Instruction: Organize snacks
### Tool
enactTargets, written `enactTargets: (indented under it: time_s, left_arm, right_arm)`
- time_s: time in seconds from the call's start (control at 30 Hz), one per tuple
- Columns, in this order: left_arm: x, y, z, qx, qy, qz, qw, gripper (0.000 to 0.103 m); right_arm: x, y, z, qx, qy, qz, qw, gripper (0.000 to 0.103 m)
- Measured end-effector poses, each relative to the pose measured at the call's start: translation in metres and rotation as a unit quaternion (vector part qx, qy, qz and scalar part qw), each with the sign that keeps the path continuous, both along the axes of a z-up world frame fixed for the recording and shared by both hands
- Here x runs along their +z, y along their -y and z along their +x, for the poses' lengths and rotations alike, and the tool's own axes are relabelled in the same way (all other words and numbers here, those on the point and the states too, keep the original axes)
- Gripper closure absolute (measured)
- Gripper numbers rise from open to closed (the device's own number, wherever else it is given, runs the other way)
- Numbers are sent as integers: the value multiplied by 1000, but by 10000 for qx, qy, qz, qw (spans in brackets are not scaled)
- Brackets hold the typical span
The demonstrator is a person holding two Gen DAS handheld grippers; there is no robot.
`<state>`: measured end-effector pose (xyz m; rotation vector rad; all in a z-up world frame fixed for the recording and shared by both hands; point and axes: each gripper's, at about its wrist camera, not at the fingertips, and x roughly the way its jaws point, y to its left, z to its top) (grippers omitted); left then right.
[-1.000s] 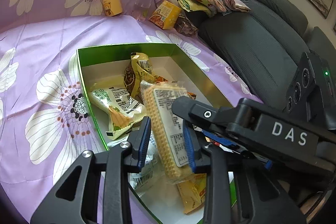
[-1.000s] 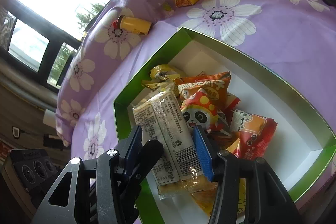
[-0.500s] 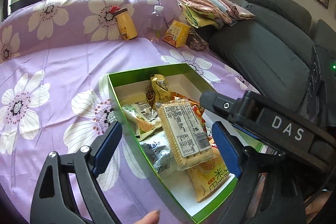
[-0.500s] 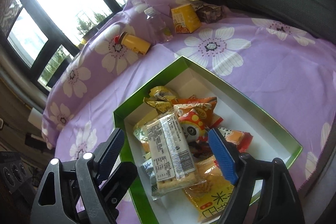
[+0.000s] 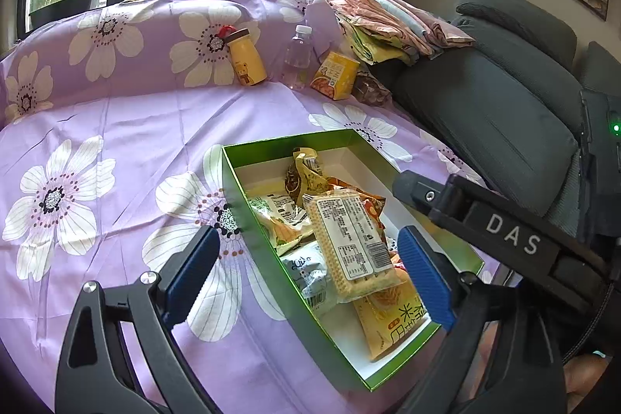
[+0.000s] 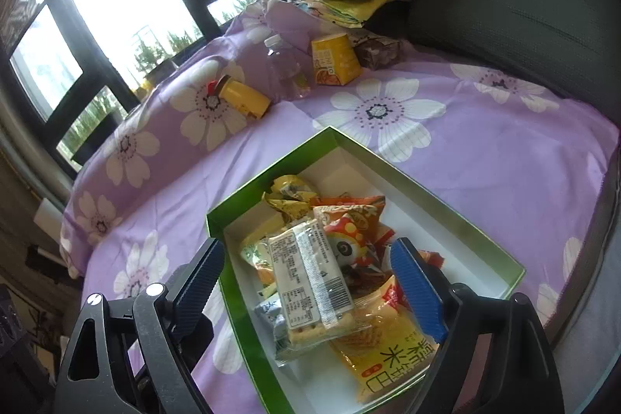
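**Both grippers drawn back from the snack box**

My left hand-held gripper (image 5: 306, 274) and right hand-held gripper (image 6: 306, 282) both stand with fingers wide apart, holding nothing. A second ago each was closed in around the cracker pack (image 5: 355, 243); now they have pulled up and away, and the pack lies free on top of the pile. One green box (image 5: 233, 181) sits near the bed's front edge on the purple floral sheet (image 5: 116, 127), holding roughly eight snack packets. Along the far edge stand one yellow bottle (image 5: 246, 59), one clear bottle (image 5: 298, 55) and one yellow carton (image 5: 335, 74).
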<state>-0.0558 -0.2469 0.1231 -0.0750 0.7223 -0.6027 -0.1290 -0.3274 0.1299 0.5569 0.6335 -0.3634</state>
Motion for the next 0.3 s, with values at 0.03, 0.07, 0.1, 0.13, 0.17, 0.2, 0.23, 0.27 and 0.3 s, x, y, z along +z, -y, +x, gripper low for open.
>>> enactTargets:
  time_s: [0.03,0.07,0.1,0.13,0.17,0.2,0.23,0.27,0.3]
  left_arm:
    - [0,-1,0,-20,-21,-19,10000,10]
    - [0,-2,0,-40,-39,-47,10000,10]
    - [0,-3,0,-51,-49,-70,10000,10]
    - [1,-4,-1,-55,-57,-94,9999,10]
    - [1,-6,-1,-51,-55,-116,9999,10]
    - [2,-8,-2,-40,-46,-130,9999,10]
    - [3,-10,-3,-22,-36,-144,9999,10]
    - [3,-13,-3,-1,-35,-159,9999,10]
    - [3,-15,-3,23,-45,-163,9999,10]
  right_arm:
    - [0,0,0,-55,-33,-45,10000,15]
    - [0,0,-1,-94,-54,-71,9999,15]
    - [0,0,-1,-116,-68,-79,9999,15]
    - [0,0,-1,-121,-71,-73,9999,15]
    - [0,0,-1,-113,-65,-70,9999,15]
    - [0,0,-1,-112,-67,-80,9999,15]
    - [0,0,-1,-123,-80,-97,9998,15]
    - [0,-1,-1,-146,-103,-131,9998,15]
    - [0,-2,-1,-170,-125,-177,9996,15]
